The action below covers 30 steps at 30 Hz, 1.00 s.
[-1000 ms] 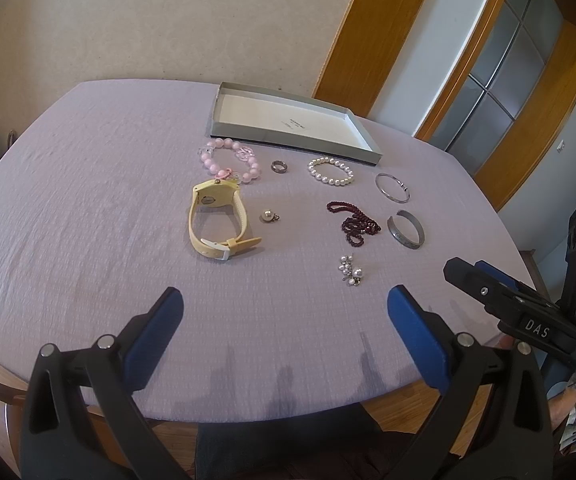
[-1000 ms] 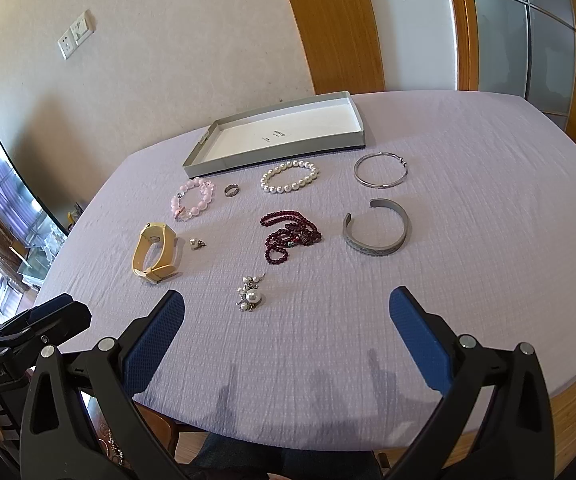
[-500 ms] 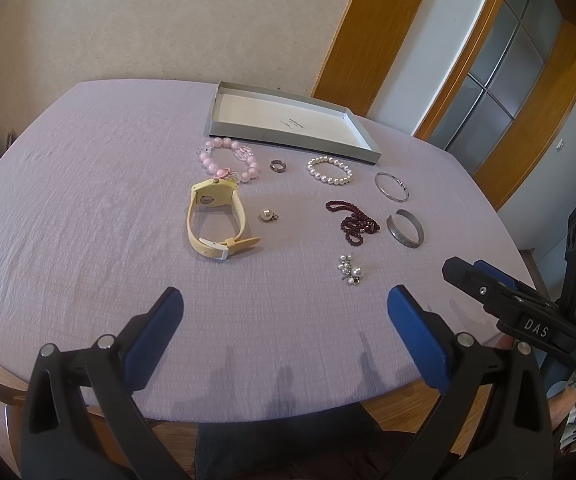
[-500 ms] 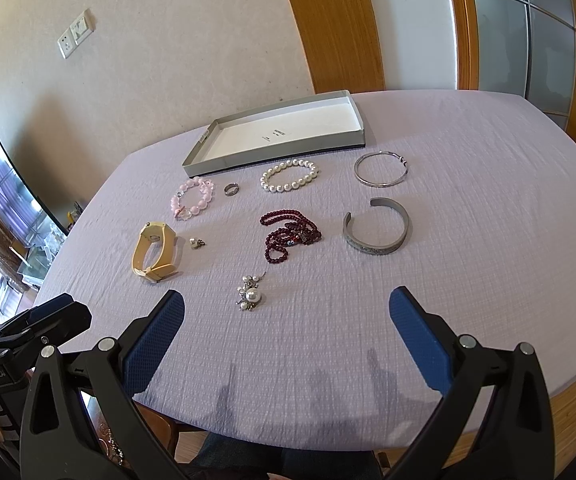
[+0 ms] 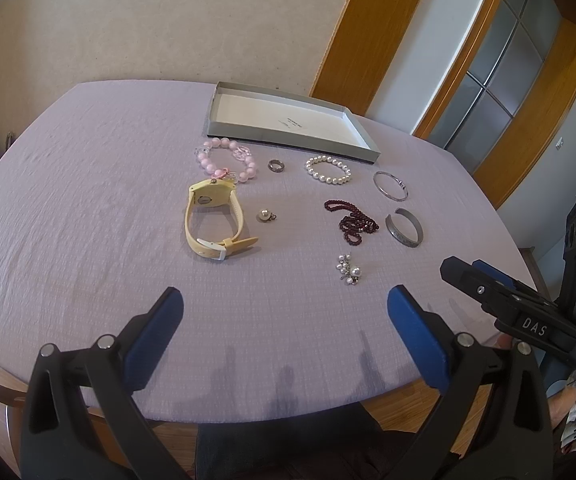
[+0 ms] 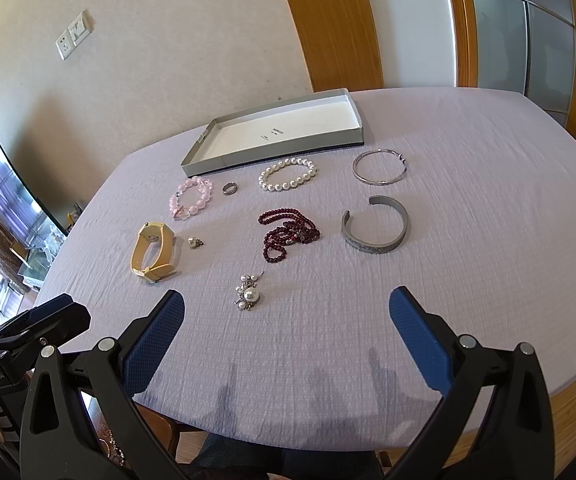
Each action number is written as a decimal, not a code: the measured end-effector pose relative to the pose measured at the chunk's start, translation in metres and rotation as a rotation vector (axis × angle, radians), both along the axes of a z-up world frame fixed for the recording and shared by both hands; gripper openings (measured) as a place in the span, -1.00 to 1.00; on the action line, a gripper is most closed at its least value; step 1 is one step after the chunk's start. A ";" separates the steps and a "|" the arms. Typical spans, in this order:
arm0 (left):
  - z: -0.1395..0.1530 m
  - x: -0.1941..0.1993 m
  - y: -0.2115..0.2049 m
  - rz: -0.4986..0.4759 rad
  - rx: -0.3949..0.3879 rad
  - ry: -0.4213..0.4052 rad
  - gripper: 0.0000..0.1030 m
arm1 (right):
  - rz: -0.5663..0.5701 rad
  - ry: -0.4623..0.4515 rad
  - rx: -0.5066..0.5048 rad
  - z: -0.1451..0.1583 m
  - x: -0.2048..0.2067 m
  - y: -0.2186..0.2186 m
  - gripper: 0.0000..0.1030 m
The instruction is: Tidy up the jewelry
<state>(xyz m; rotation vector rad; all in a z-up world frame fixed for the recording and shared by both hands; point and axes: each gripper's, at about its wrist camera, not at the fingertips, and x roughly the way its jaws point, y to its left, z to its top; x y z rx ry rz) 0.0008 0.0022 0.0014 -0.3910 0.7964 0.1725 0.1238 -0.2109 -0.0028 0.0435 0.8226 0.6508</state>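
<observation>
Both tools wide open and empty: left tool (image 5: pixel 283 312), right tool (image 6: pixel 285 314), each hovering over the near edge of the tabletop (image 5: pixel 67 200). Grey tray (image 5: pixel 283 122) at far side, nothing in it. All jewelry loose just in front of tray: pearl bracelet (image 6: pixel 287 174), pink bead bracelet (image 5: pixel 225 160), ring (image 5: pixel 276 165), yellow watch (image 5: pixel 211 220), dark red beads (image 6: pixel 288 232), cuff (image 6: pixel 376 226), thin bangle (image 6: pixel 380 166), pearl cluster (image 6: pixel 248 297).

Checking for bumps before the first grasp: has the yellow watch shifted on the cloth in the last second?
No. The yellow watch lies where it did, just below the pink bead bracelet, short of the grey tray.
</observation>
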 end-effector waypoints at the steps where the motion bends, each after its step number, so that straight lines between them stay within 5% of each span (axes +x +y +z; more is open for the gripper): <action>1: 0.000 0.000 0.000 0.000 0.000 0.000 0.96 | -0.001 0.000 0.000 0.000 0.000 0.000 0.97; 30: 0.000 0.002 -0.005 -0.006 0.004 0.001 0.96 | 0.000 0.003 -0.001 -0.001 0.001 0.000 0.97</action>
